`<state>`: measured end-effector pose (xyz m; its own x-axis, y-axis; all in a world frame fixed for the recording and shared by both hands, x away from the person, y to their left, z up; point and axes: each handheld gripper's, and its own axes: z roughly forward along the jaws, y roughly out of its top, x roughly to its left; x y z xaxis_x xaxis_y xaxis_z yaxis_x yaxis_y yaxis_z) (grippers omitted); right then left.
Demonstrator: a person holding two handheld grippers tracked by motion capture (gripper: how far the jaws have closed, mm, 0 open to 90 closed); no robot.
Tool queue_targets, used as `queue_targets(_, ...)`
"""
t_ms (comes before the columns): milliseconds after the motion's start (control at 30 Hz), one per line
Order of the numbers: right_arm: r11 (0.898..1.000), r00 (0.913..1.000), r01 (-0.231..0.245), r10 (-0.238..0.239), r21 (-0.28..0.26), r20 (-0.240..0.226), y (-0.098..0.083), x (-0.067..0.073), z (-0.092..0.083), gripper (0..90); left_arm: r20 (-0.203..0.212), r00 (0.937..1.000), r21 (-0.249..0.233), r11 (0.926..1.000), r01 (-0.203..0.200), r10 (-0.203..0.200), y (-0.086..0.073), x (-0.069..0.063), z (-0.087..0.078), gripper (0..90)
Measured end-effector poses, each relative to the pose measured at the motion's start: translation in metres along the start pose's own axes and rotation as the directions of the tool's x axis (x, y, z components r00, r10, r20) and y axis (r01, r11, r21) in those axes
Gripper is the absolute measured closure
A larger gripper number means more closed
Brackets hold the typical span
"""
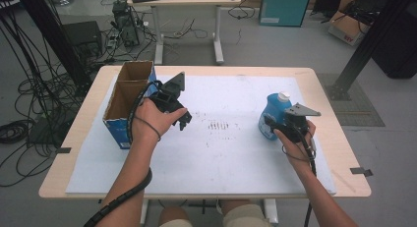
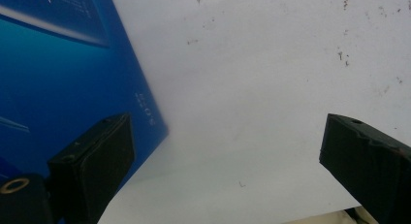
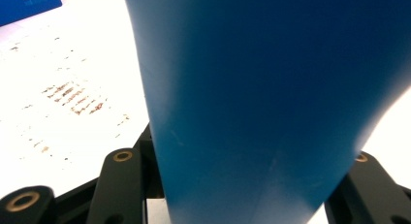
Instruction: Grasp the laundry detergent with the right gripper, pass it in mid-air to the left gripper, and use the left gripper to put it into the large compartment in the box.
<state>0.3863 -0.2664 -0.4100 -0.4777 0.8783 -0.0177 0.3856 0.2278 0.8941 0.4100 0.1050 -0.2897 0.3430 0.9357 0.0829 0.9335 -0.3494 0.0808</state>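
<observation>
While your right tongs [image 1: 269,125] clench the blue detergent bottle [image 1: 274,114], the item stands upright on the white mat [image 1: 236,153], well right of the open cardboard box [image 1: 129,100]. Left tongs [image 1: 183,120]: released, idle just right of that box. Step in hand, likely: securing the grip. Next: lift straight, carry toward the box.
</observation>
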Motion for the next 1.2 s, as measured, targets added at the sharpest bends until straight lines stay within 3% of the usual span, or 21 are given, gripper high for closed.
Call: queue_targets(1200, 1.000, 0.9999, 0.007, -0.007, 0.001, -0.011, 0.000, -0.001, 0.000, 46.4, 0.000, 0.9997, -0.029, 0.9993, -0.025, 0.025, 0.001, -0.004, -0.014, 6.3)
